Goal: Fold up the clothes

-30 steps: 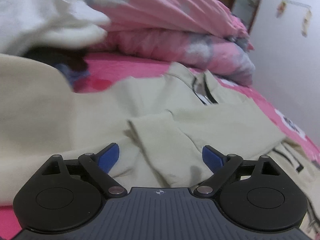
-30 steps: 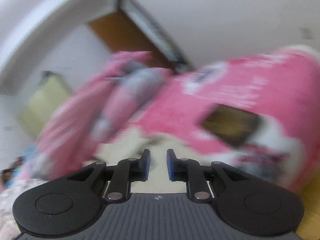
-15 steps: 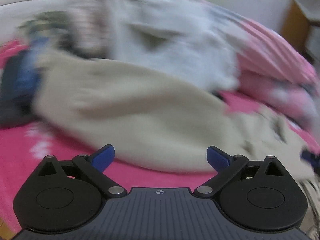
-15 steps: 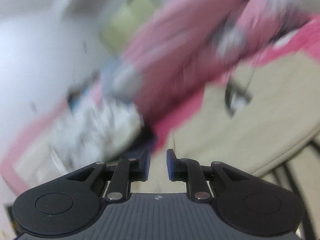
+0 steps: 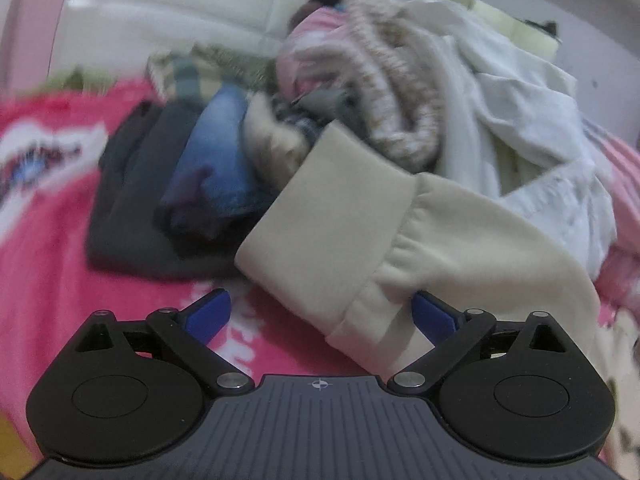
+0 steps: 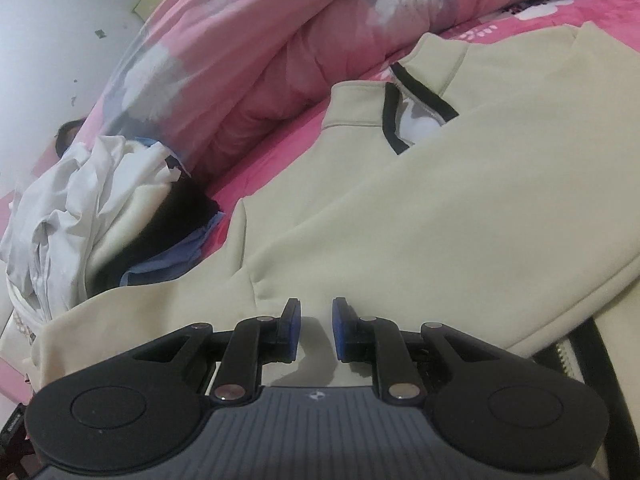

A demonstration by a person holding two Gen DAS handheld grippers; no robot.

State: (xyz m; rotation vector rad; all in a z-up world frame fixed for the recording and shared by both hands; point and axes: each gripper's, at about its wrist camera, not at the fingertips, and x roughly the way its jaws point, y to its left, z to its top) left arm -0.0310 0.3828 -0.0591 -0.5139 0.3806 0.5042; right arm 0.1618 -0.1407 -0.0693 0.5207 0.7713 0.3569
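Cream sweatshirt [image 6: 460, 216], black-trimmed collar opening, spread flat over pink bed cover [image 5: 44, 216]; one sleeve with ribbed cuff [image 5: 328, 216] stretched out toward a heap of unfolded laundry. Left gripper [image 5: 320, 312]: jaws spread wide, having just been closing a little; cuff end of the sleeve lying between the blue pads, cloth close against the right-hand pad [image 5: 434, 316], well apart from the other; no clamp seen, so released. Right gripper [image 6: 314, 330]: jaws drawn near together with a narrow gap, poised low over the sweatshirt body just beside the sleeve seam; nothing pinched between the pads, contact with the cloth beneath not discernible. Beyond the cuff: dark grey garment [image 5: 132, 216] flat on the cover, blue denim piece [image 5: 216, 160] atop it, pink knit item [image 5: 384, 92] and white shirt [image 5: 532, 128] piled behind. Beyond the sweatshirt collar: rumpled pink quilt [image 6: 260, 40] with grey and white patches. White garments [image 6: 68, 216] bunched beside the sweatshirt's sleeve side.
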